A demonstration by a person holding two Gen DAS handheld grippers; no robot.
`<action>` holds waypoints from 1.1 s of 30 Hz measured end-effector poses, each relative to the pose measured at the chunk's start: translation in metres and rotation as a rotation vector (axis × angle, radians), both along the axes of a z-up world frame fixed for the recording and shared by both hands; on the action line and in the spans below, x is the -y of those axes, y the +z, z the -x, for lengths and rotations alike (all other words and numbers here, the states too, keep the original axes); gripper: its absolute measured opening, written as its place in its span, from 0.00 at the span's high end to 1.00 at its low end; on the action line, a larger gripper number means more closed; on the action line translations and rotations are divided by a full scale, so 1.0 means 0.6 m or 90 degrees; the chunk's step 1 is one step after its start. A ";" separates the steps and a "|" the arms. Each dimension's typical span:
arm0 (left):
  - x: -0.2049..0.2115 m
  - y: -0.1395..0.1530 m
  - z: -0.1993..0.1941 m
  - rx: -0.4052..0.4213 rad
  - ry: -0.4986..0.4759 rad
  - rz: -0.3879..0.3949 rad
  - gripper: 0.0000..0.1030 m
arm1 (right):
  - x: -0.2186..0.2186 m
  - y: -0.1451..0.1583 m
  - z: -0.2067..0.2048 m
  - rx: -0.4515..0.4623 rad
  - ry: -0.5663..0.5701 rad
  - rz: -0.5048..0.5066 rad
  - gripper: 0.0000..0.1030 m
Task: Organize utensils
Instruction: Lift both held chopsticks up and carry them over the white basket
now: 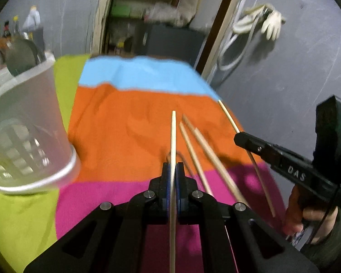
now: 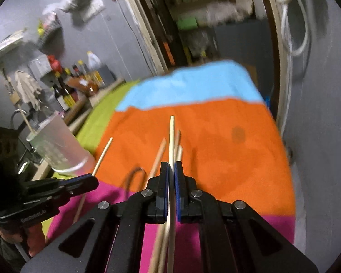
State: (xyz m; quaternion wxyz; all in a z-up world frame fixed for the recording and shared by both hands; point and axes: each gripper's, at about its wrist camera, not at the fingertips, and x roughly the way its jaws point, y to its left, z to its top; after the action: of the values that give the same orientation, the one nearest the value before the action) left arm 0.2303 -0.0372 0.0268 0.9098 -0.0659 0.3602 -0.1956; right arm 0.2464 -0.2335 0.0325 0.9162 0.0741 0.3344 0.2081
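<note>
We work over a table draped in a striped cloth of lime green, sky blue, orange and magenta bands [image 1: 129, 122], which gives the thin sticks a soft bed that keeps them from rolling. Toward the cloth's left edge, on the green band, stands a frosted translucent plastic cup [image 1: 31, 136], upright and open-mouthed, with a dark spoon-like utensil [image 1: 20, 56] already leaning in it; we judge it is the collecting point, set within easy reach. Our left gripper [image 1: 173, 170] has its blue-padded fingers [image 1: 167, 182] pinched on one pale wooden chopstick [image 1: 173, 132], held along the fingers so the tip leads. Our right gripper [image 2: 171, 170] likewise pinches a pale wooden chopstick of its own [image 2: 171, 134], clear of the cloth. Two tan wooden chopsticks [image 1: 197, 159] lie side by side between the grippers, across the orange and magenta bands, not yet picked up.
</note>
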 end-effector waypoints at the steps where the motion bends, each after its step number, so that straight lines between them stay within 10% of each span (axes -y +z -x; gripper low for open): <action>1: -0.003 0.008 0.004 0.021 0.004 0.007 0.98 | -0.002 0.006 0.005 0.020 0.001 -0.003 0.97; 15: -0.069 0.144 0.062 0.313 0.095 0.061 0.98 | -0.114 0.131 0.069 0.372 0.006 -0.051 0.97; 33: -0.338 0.196 0.039 0.409 0.281 0.133 0.98 | -0.281 0.181 -0.017 0.404 0.089 -0.242 0.97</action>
State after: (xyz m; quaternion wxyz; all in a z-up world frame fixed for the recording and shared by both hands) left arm 0.2067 0.1655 0.1442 0.9846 -0.1695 0.0130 -0.0415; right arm 0.2565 -0.0649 0.1410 0.9276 0.1514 -0.0061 0.3414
